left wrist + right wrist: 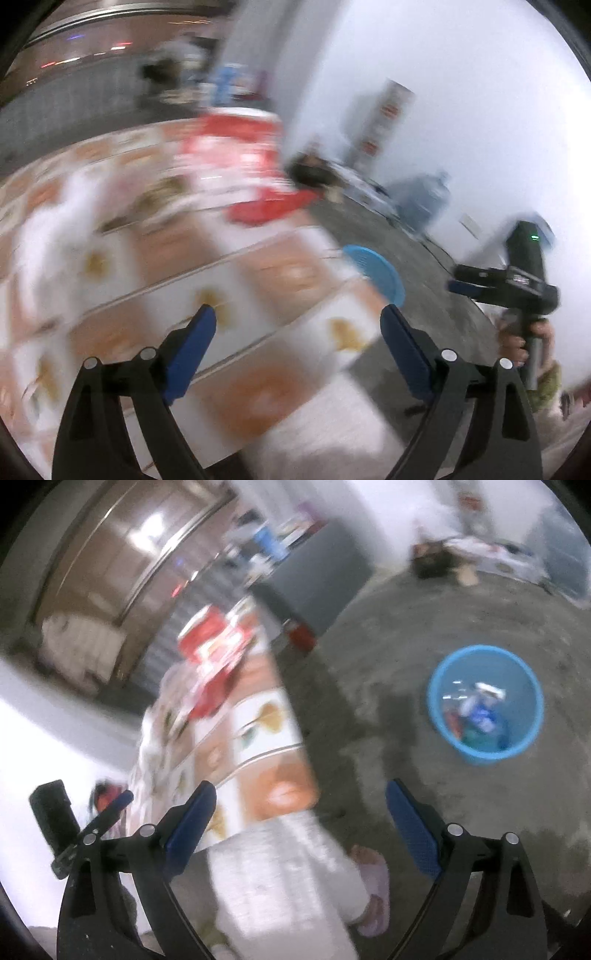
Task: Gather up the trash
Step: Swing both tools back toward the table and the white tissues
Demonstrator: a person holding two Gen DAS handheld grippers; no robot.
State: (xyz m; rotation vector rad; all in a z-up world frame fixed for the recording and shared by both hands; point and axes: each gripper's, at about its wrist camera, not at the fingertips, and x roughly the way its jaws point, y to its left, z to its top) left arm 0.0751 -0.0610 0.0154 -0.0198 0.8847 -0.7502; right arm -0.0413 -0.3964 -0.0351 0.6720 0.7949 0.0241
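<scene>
Soft, even room light, both wrist views badly smeared by motion

Everything beyond the gripper fingers (199, 332) is streaked: the patterned tablecloth (258, 280) runs into diagonal smudges and the red packets (229, 147) lose their edges, while the fingers themselves stay crisp. In the right wrist view the blue bin (443, 686) on the grey floor is only mildly soft, its contents a blur. The white wall (461, 110) washes out to a pale glow, and a bright patch glares off the brown panel (147, 535). Shadows are faint. The fisheye bends straight lines and darkens to black at the corners
</scene>
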